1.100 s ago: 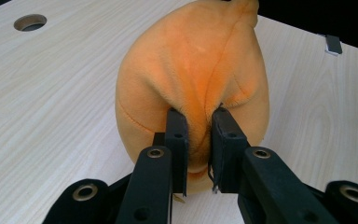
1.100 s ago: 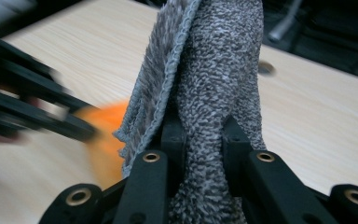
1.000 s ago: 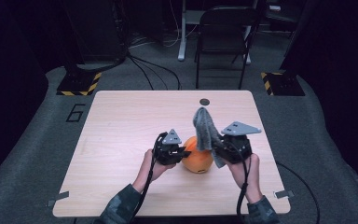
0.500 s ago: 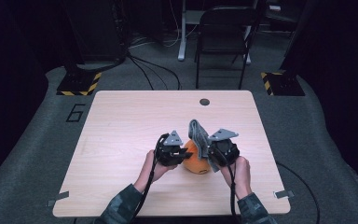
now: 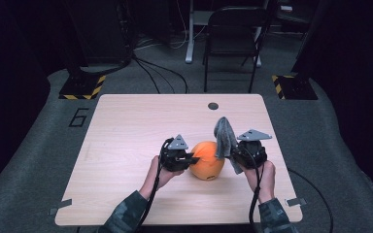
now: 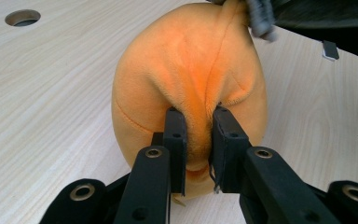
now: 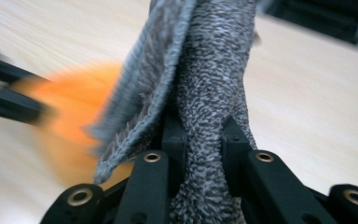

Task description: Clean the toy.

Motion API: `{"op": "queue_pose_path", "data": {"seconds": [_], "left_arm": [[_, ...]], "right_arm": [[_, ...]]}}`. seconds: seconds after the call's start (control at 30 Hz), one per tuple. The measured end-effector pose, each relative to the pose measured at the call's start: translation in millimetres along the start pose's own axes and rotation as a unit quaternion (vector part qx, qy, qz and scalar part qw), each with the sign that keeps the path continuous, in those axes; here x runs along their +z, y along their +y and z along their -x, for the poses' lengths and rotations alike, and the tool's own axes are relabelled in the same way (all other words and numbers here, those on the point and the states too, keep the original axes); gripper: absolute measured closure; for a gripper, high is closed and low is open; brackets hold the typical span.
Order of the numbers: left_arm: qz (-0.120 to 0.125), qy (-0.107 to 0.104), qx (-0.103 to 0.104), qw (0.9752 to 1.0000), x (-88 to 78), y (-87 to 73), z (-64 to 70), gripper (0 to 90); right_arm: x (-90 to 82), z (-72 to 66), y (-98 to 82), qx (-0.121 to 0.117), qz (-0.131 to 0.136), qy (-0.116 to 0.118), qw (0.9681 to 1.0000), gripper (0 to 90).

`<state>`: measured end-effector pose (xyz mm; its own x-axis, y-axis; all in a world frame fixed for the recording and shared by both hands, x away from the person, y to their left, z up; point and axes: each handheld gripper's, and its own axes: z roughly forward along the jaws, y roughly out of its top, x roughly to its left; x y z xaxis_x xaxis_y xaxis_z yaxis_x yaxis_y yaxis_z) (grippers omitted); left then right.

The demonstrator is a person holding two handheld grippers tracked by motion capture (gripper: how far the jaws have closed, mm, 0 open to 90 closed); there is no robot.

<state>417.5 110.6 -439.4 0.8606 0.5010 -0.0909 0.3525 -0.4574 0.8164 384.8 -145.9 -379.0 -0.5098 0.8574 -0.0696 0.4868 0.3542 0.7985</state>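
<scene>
A pale wooden table (image 5: 126,126) stands on grey carpeted floor (image 5: 39,145), a dark folding metal chair (image 5: 233,43) beyond in dim light.

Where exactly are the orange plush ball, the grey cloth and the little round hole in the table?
orange plush ball (image 5: 207,161): high view, its top.
grey cloth (image 5: 223,133): high view, the upright fold.
round hole (image 5: 213,106): high view, its dark middle.

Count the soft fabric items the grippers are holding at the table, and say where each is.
2. An orange plush sits on the table, pinched by the left gripper. A grey cloth is clamped in the right gripper, beside the plush.
</scene>
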Motion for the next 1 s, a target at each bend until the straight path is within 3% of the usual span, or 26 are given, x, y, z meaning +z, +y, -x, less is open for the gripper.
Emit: {"op": "queue_pose_path", "data": {"seconds": [0.07,0.13,0.17,0.2,0.23,0.27,0.33,0.4,0.73,1.0], "left_arm": [[0.001,0.0,0.0,1.0,0.1,-0.2,0.4,77.2],[0.0,0.0,0.002,1.0,0.2,0.2,1.2,77.2],[-0.001,-0.001,0.002,1.0,0.2,0.4,1.6,77.2],[0.0,0.002,0.003,1.0,0.6,0.3,2.7,77.3],[-0.003,0.0,0.005,1.0,1.0,0.3,3.3,77.2],[-0.008,0.009,0.013,0.9998,2.4,-0.2,3.8,77.2],[-0.003,0.004,0.005,1.0,4.0,-1.2,3.9,76.9],[-0.003,0.003,0.007,1.0,4.1,-0.8,4.1,76.8],[0.002,-0.001,0.01,0.9999,4.3,-0.7,3.5,76.8],[0.004,-0.002,0.003,1.0,3.8,-1.2,1.8,76.7]], "right_arm": [[-7.1,-13.8,7.2,-0.009,0.022,0.031,0.9992,76.5],[-4.5,-33.0,10.4,-0.023,0.026,0.061,0.9975,76.2],[2.1,-41.9,9.7,-0.045,0.015,0.065,0.9968,76.1],[10.2,-49.1,7.5,-0.068,0.0,0.053,0.9963,76.0],[19.3,-54.0,3.5,-0.073,-0.017,0.043,0.9962,76.1],[29.8,-53.8,-1.7,-0.076,-0.03,0.036,0.996,76.1],[36.6,-46.0,-6.7,-0.065,-0.026,0.039,0.9968,76.2],[34.4,-42.2,-6.6,-0.054,-0.028,0.037,0.9975,76.1],[29.0,-28.7,-8.7,-0.045,-0.031,0.021,0.9983,75.3],[27.9,-2.5,-14.2,-0.018,-0.037,-0.007,0.9991,73.9]]}}
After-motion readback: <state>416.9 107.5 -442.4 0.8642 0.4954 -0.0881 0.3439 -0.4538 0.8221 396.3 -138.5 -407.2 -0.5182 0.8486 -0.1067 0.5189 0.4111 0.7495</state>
